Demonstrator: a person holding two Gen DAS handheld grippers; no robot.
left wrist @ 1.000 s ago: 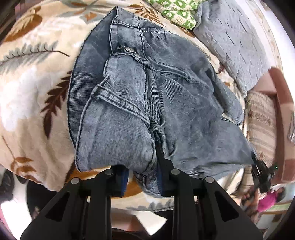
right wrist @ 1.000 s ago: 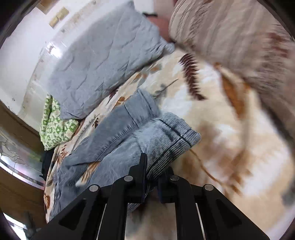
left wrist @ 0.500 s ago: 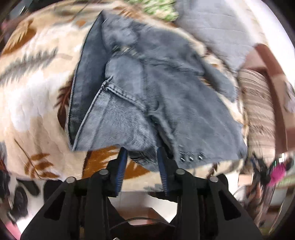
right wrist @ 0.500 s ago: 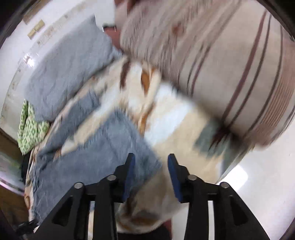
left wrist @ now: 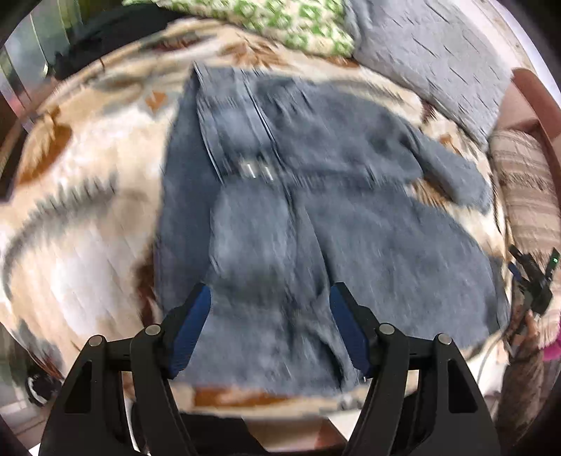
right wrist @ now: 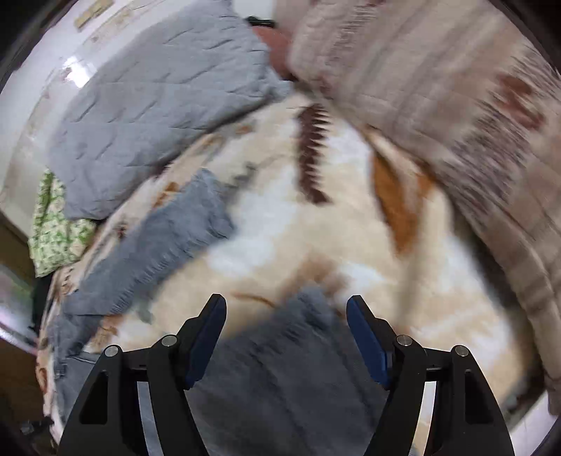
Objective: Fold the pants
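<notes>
Grey-blue denim pants [left wrist: 280,217] lie spread on a leaf-patterned blanket [left wrist: 87,210], waistband and zipper toward the far side. My left gripper [left wrist: 270,315] is open just above the near part of the pants, holding nothing. My right gripper [right wrist: 285,329] is open and empty over the other end of the pants [right wrist: 280,379]; one loose leg [right wrist: 157,252] lies off to its left on the blanket [right wrist: 333,245]. My right gripper also shows at the right edge of the left wrist view [left wrist: 529,277]. Both views are motion-blurred.
A grey quilted pillow [left wrist: 431,59] and a green patterned cloth [left wrist: 298,28] lie at the far side of the bed. A striped brown cushion [right wrist: 438,87] sits to the right. The bed's near edge runs just in front of my left gripper.
Both grippers have let go of the pants and opened wide. The pants have dropped flat on the blanket. Both grippers are still moving.
</notes>
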